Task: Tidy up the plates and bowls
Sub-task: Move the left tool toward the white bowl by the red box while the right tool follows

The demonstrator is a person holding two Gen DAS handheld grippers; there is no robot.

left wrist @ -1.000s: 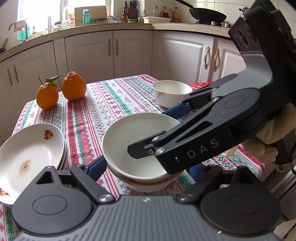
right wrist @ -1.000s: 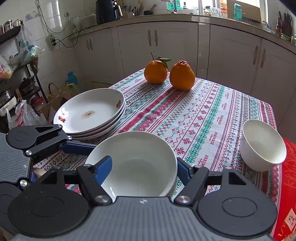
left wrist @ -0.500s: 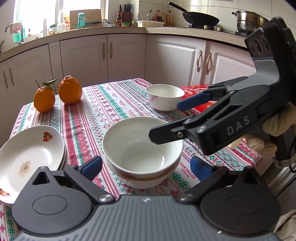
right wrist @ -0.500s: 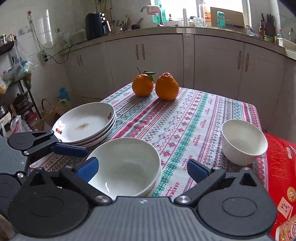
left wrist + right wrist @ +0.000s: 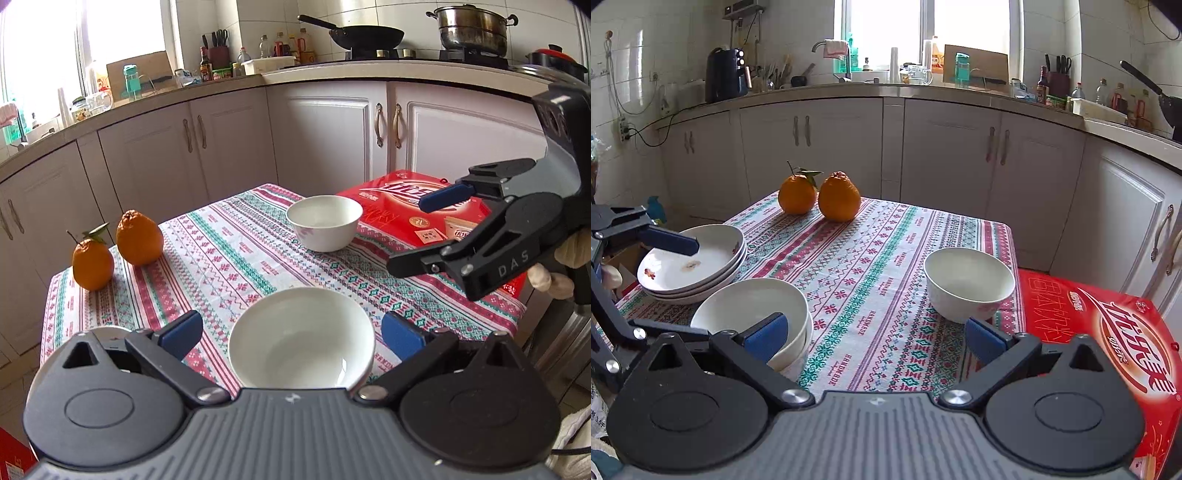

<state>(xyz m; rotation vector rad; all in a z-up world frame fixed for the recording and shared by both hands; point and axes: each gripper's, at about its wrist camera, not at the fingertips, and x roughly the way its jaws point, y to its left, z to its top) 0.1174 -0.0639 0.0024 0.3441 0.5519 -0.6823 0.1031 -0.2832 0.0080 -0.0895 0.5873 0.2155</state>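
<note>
Kitchen with white cabinets; we work at a table (image 5: 886, 266) under a red, green and white patterned cloth. Left tongs (image 5: 291, 332) stand apart, empty, either side of the nested stack of white ceramic bowls (image 5: 301, 338) near the table's front edge; no contact that we can see. Right tongs (image 5: 875, 332) also stand apart, holding nothing, raised above the table. A lone white ceramic bowl with a faint pink motif (image 5: 968, 291) sits apart from the stack, close to the table's right edge, just beside a red printed carton (image 5: 1108, 325). A stack of shallow white flower-printed plates (image 5: 690, 266) lies at the left; two oranges (image 5: 820, 197) sit at the far end, one with a leaf.

Our judgement: plates are gathered, and the lone bowl is still to join the stack.

Risks:
- glazed rim may slip in the tongs if we pinch shallow or off-centre;
- a sideways nudge could push the lone bowl off the near edge;
- lowering it tilted onto the stack may chip a rim or shift the stack toward the front edge.
</note>
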